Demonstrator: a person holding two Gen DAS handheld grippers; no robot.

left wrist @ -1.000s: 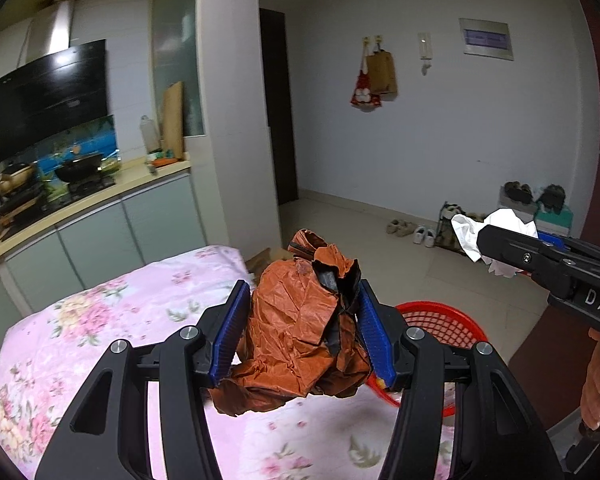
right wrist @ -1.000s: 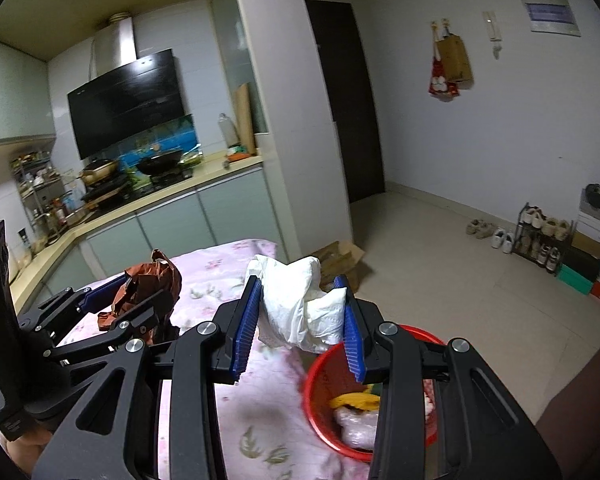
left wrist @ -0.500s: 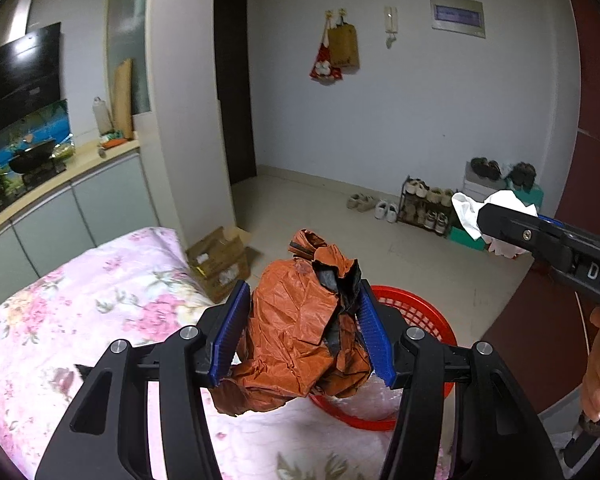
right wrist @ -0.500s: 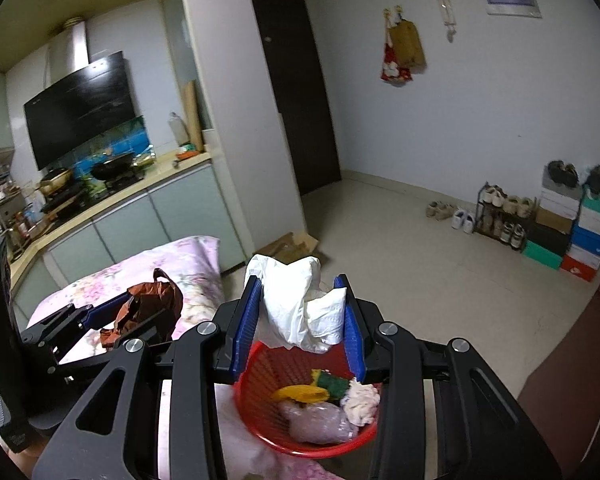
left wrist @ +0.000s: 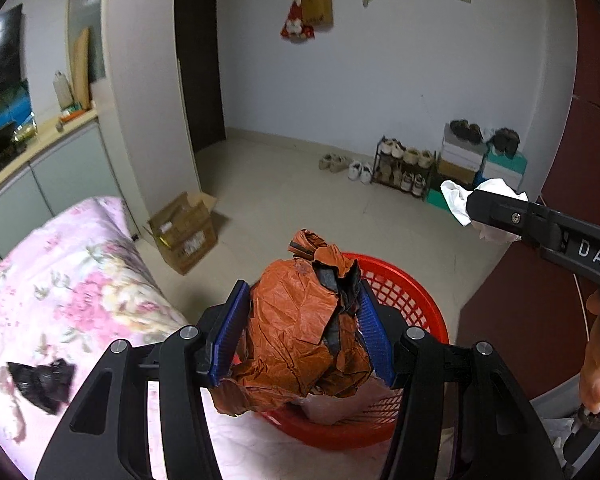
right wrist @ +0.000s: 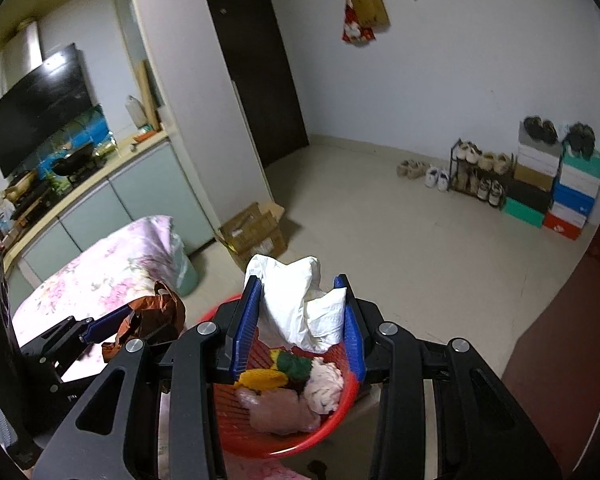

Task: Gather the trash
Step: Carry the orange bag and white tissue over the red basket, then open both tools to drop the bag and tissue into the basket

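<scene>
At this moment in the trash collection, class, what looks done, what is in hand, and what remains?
Done: the red basket already holds a yellow scrap, a green piece and pale wads. In hand: the left gripper clamps crumpled orange-brown paper, the right gripper clamps white tissue, both above the basket, neither dropped in yet. Left: a crumpled black scrap lies on the floral cloth.

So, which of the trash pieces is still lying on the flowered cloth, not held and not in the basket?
The small black scrap. It lies alone on the pink flowered cloth, while the orange paper and white tissue are gripped and the rest sits in the red basket.
</scene>
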